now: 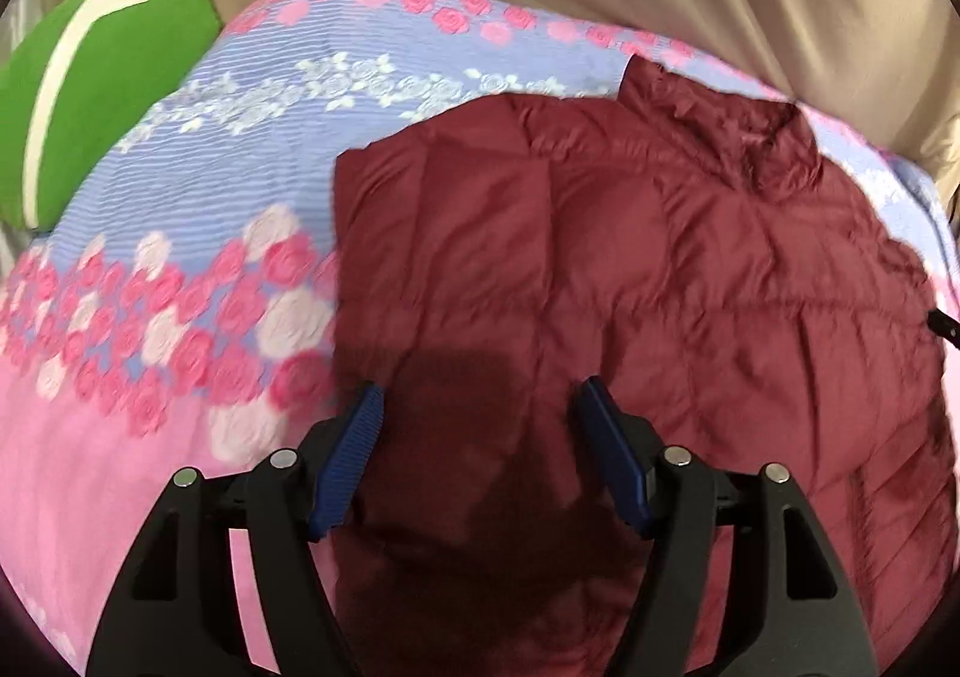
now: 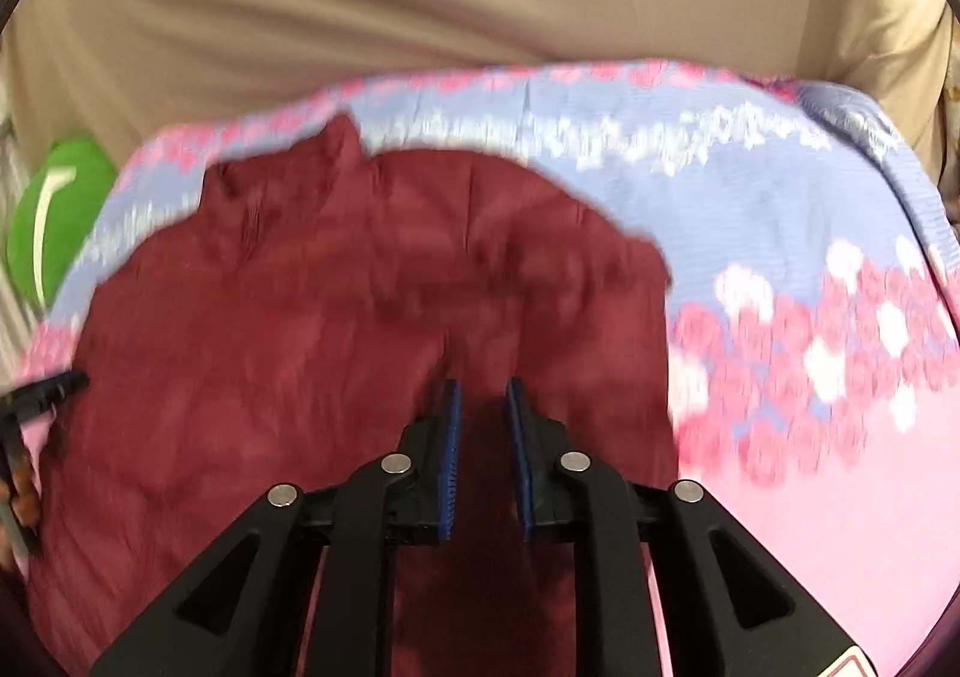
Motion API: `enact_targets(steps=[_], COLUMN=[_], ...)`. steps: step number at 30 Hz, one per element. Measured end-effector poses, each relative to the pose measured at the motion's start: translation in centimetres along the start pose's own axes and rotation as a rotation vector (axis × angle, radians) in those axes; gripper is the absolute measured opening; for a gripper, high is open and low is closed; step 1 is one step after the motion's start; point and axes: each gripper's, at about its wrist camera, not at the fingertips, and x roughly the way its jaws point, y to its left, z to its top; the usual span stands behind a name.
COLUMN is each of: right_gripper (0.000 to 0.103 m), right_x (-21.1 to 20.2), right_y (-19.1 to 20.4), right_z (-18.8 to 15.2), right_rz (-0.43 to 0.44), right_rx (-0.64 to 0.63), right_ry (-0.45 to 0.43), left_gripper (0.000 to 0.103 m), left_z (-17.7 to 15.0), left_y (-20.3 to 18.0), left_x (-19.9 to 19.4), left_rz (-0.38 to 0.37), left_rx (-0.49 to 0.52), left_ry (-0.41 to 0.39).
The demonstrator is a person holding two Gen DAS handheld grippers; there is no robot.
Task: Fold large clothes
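Nearest to us, our left gripper (image 1: 477,398) has its jaws wide apart with nothing in them, above the near left part of the one dark red puffy jacket (image 1: 630,281). Our right gripper (image 2: 483,395) is open just a little, also holding nothing. The jacket lies flat on the flowery pink and blue bedspread (image 1: 180,317). Far left sits one green cushion (image 1: 90,95). We see no boxes and no words we can read

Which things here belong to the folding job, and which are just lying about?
Belonging to the job:
- dark red quilted puffer jacket
- left gripper
- right gripper

Just lying about:
- green cushion with white stripe
- floral pink-and-lilac bedspread
- beige curtain
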Motion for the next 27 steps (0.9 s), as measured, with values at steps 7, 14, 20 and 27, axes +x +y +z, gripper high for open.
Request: enact_targets(steps=[7,14,20,27], right_gripper=[0.013,0.041,0.062,0.069], right_x=[-1.3,-11.4,-18.3,-22.5], right_y=[-3.7,-4.6,-6.0,-5.6], right_z=[-2.5,-8.3,-17.9,-27.5], right_rz=[-0.047,-0.059,0.002,0.059], right_rx=[0.11,0.083,0.124,0.158], right_ry=[0.033,-0.047,0.002,0.1], left_gripper=[0.068,0.076,0.091,0.092], left_z=[-1.3,-6.5,-14.4,-22.7], left_y=[0.7,2.8,3.3,5.2], left_x=[-0.7,-7.8,-13.8,-16.4], left_rz=[0.045,-0.049,-0.126,-0.232], left_rx=[-0.043,-0.077,-0.065,-0.205], left_ry=[-0.001,0.025,0.085,0.204])
